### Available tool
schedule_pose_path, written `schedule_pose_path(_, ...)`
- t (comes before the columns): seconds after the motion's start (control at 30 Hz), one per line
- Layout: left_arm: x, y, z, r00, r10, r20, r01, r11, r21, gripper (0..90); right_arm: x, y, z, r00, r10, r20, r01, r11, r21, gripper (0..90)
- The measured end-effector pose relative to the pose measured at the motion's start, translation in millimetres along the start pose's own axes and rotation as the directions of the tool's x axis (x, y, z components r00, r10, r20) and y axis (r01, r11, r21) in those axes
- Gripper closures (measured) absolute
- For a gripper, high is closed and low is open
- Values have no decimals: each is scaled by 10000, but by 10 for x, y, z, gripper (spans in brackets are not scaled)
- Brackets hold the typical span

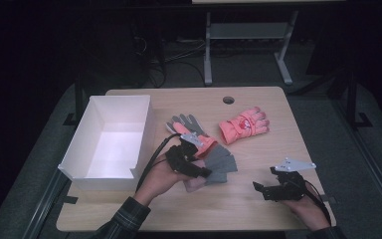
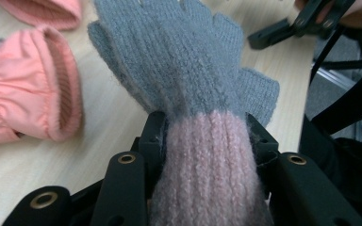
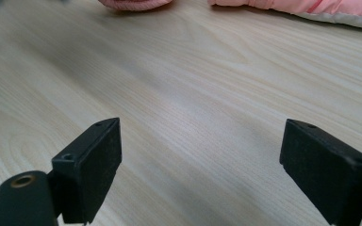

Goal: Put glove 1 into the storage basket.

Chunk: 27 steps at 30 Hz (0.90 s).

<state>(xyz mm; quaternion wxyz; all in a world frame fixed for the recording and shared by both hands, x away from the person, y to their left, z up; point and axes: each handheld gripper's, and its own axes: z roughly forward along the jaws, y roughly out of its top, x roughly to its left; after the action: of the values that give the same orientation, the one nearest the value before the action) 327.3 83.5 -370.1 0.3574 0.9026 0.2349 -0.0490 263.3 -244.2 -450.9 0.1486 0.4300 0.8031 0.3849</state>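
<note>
left hand-held gripper (image 2: 207, 141) has its jaws closed on the pink ribbed cuff of a knitted glove (image 2: 188, 70), the grey fingers hanging forward past the jaws; in the high view the same glove (image 1: 221, 164) sits near the middle of the surface, just right of the left hand (image 1: 166, 174). right hand-held gripper (image 1: 264, 189) rests at the near right, jaws spread wide with nothing between them, bare wood below.

handling, judged: the knitted glove looks light, soft and limp (no stiffness to speak of), so it should sag and drape from whatever point is gripped. wool is not slippery and nothing here is fragile. the cuff is the soundest place to take hold, being thicker and bunching well between the pads; a single finger would stretch.

surroundings: light wooden surface (image 1: 248, 209) with a cable hole at the far edge. white open box (image 1: 77, 149) stands at the left, empty as far as can be seen. a grey-and-pink padded glove (image 1: 191, 130) lies beyond the left gripper, and a pink padded glove (image 1: 243, 124) lies further right, apart from it. the room is dark; a table frame and cables stand on the floor behind.
</note>
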Motion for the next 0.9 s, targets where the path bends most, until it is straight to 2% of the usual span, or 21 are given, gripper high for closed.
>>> schedule_pose_path(0.03,0,0,0,10000,0,0,0,10000,0,599,2,0,0,10000,7,8,-7,10000,2,132)
schedule_pose_path(0.13,7,59,-171,9994,-17,-333,16,10000,-36,599,8,-2,6,10000,4,73,-3,10000,-35,131)
schedule_pose_path(0.23,17,81,-254,9992,-76,-396,69,9998,-165,599,10,-2,7,10000,4,74,-4,10000,-46,131)
schedule_pose_path(0.33,44,117,-418,9982,-102,-592,87,9996,-264,599,9,-2,7,10000,3,85,-3,10000,-55,131)
schedule_pose_path(0.5,89,123,-581,9962,-274,-824,239,9988,-438,599,9,-2,6,9999,8,108,-7,10000,-79,131)
schedule_pose_path(0.6,139,102,-750,9936,-365,-1068,302,9977,-605,599,10,-2,7,9999,18,126,-17,10000,-90,130)
schedule_pose_path(0.63,139,102,-750,9936,-365,-1068,302,9977,-605,599,10,-2,7,9999,18,126,-17,10000,-90,130)
schedule_pose_path(0.73,210,52,-915,9894,-692,-1277,584,9946,-863,599,9,-1,8,9999,31,129,-30,10000,-94,130)
schedule_pose_path(0.8,234,35,-954,9883,-791,-1305,666,9930,-974,599,9,-2,10,9999,29,141,-28,10000,-86,130)
schedule_pose_path(0.9,326,-45,-1109,9795,-1046,-1722,857,9898,-1134,599,12,-3,15,9999,23,158,-22,10000,-70,128)
